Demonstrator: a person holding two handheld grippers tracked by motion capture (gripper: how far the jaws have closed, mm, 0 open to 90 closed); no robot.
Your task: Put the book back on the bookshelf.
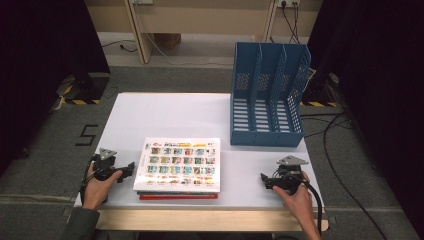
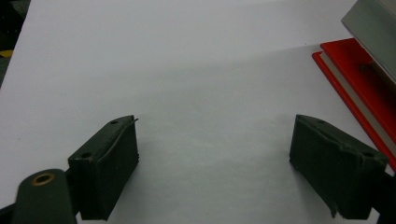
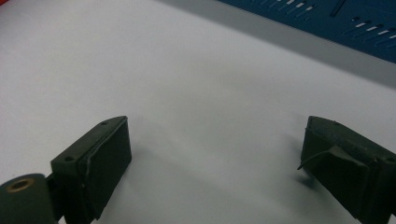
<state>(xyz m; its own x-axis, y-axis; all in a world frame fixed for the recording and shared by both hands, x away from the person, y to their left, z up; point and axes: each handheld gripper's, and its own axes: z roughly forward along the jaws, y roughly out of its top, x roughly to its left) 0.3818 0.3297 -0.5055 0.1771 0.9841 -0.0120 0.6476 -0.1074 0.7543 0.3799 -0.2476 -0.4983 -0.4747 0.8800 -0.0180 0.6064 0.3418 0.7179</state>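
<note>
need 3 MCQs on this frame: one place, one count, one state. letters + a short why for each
1. Where is the blue file rack?
A. far right of the table
B. near left corner
C. on the floor

2. How many slots does the rack have?
A. one
B. three
C. five

3. The left hand-held gripper is:
A. shut on a book
B. shut, holding nothing
C. open over bare table

Key:
1. A: it stands at the white table's far right edge.
2. B: two inner dividers make three slots.
3. C: its jaws stand wide apart, the stack of books off to one side.
</note>
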